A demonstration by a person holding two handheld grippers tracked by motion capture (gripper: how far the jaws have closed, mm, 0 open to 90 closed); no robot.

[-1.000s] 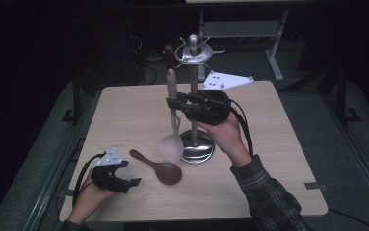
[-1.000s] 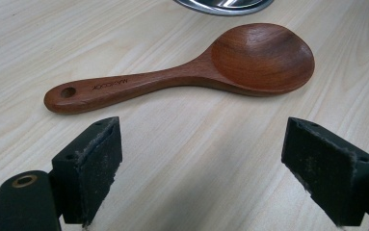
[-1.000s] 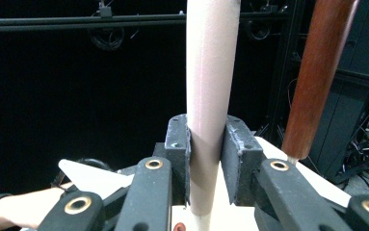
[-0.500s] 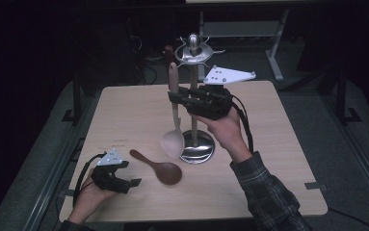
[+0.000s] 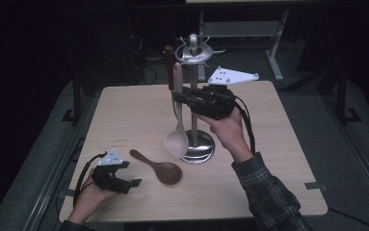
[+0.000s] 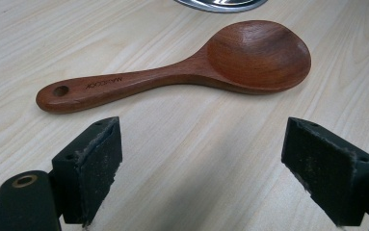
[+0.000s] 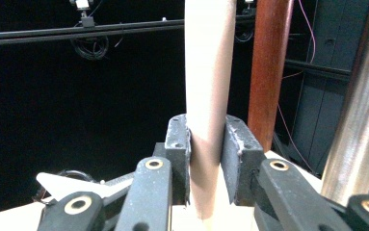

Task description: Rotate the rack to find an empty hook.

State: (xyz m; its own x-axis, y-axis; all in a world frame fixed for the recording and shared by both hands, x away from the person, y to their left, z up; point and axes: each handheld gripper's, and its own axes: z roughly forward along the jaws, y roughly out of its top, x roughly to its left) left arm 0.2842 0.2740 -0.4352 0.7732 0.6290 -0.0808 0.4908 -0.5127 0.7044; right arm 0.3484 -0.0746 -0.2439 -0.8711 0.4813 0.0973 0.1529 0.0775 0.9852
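- I hold the right gripper (image 5: 179, 97) pinched on the pale ladle (image 5: 177, 140), handle upright, bowl hanging low just above the metal stand (image 5: 197, 150) base near the tabletop's middle.
- The ladle's top sits just below the stand's hooks (image 5: 194, 54), beside a hanging dark handle (image 5: 169, 67).
- My left gripper (image 5: 133, 183) rests spread at the near-left corner, the brown spoon (image 6: 182, 72) lying crosswise just ahead.

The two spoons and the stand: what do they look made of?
Dark spoon: reddish-brown wood, smooth finish, grain lines and an engraved handle mark. Pale ladle in the right hand-held gripper: light wood or plastic, matte; unclear. Stand: polished metal, mirror-like reflections.
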